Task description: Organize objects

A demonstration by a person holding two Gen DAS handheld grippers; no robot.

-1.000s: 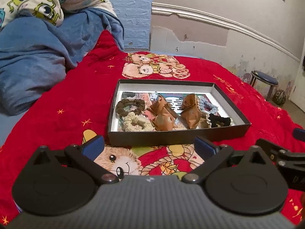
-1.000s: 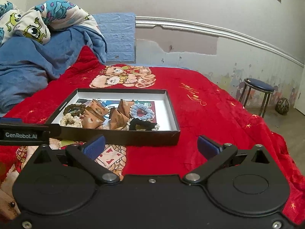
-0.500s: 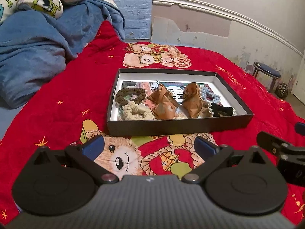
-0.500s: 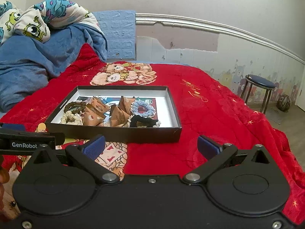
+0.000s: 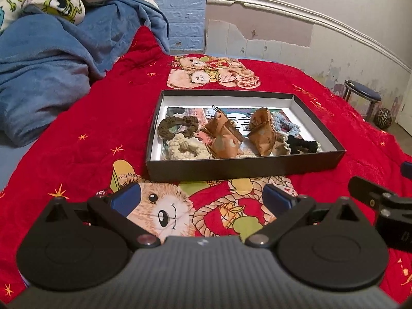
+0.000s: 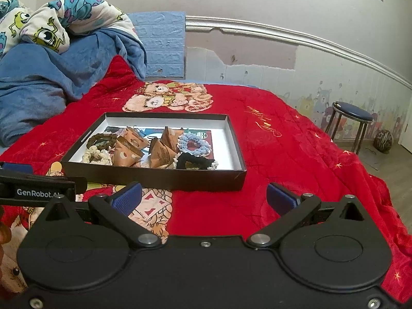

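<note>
So the black box (image 5: 244, 171) on the bed (image 5: 103, 128) holds four scrunchies (image 5: 177, 126) and four brown packets (image 5: 224, 144). Both tools, left (image 5: 200, 198) and right (image 6: 203, 195), hang with fingers spread, gripping nothing.

Red bedspread (image 5: 103, 128), blue blanket (image 5: 46, 77) (rumpled), stool (image 6: 352, 113).

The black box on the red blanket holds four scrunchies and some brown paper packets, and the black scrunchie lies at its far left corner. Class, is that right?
One detail is wrong. In the left wrist view the black scrunchie lies at the near right of the black box, not the far left. The brown paper packets and red blanket are as stated.
</note>
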